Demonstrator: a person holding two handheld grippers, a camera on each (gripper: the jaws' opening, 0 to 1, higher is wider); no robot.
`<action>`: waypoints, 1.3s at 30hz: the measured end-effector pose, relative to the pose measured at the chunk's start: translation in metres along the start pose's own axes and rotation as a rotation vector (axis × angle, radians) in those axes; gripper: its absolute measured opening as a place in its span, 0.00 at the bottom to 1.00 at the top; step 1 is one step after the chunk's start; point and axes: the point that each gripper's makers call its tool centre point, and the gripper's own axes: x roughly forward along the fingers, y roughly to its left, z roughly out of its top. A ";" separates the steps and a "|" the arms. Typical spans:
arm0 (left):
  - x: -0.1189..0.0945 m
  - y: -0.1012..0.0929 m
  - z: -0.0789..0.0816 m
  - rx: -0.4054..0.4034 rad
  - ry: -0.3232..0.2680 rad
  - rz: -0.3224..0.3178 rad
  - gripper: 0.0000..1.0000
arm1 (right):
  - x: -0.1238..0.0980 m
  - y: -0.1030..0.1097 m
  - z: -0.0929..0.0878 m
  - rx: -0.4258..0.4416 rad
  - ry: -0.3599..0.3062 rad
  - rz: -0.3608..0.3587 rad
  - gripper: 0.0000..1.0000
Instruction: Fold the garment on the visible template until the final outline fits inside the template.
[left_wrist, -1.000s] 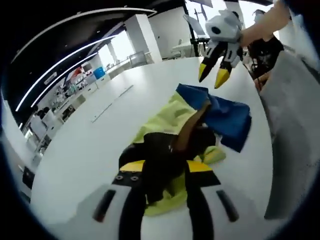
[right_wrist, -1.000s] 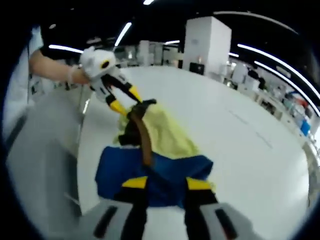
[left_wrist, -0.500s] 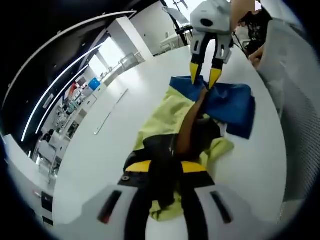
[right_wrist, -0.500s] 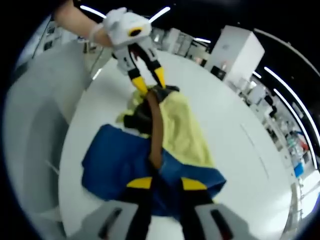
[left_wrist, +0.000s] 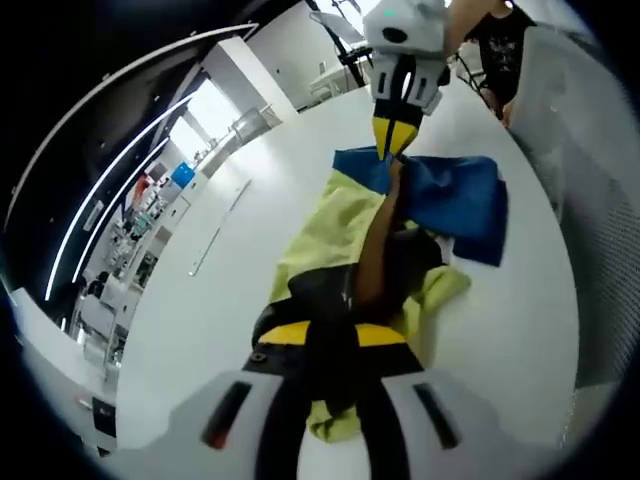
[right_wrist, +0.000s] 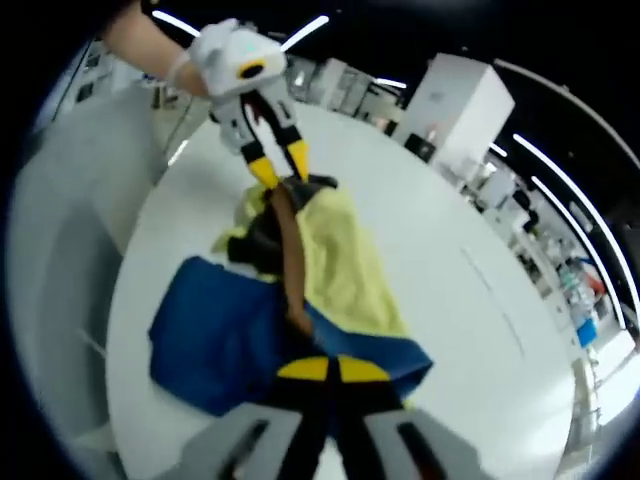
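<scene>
A crumpled blue, yellow-green and black fabric garment (left_wrist: 400, 235) lies on a broad white counter (left_wrist: 200, 300). Each claw, left (left_wrist: 335, 345) and right (right_wrist: 333, 372), pinches one end. Folding seems begun; next, likely lift and carry an end over.

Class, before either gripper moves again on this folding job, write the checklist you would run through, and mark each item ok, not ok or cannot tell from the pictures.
1. Right gripper shut on the garment at its blue end: ok.
2. Left gripper gripping the dark end: cannot tell; its tips straddle the fabric.
3. Garment lying flat: not ok, it is bunched, with a brown strip along the middle.
4. Template outline under the garment: cannot tell.
5. Whole garment on the white table: ok.
</scene>
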 end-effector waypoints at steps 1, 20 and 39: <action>0.000 0.000 0.003 -0.001 -0.004 0.004 0.10 | -0.002 -0.002 0.003 0.033 -0.013 -0.005 0.00; -0.046 0.052 0.041 -0.311 -0.147 0.126 0.00 | -0.066 -0.059 0.057 0.411 -0.275 -0.131 0.00; -0.136 0.171 0.139 -0.499 -0.455 0.273 0.00 | -0.166 -0.130 0.191 0.354 -0.603 -0.263 0.00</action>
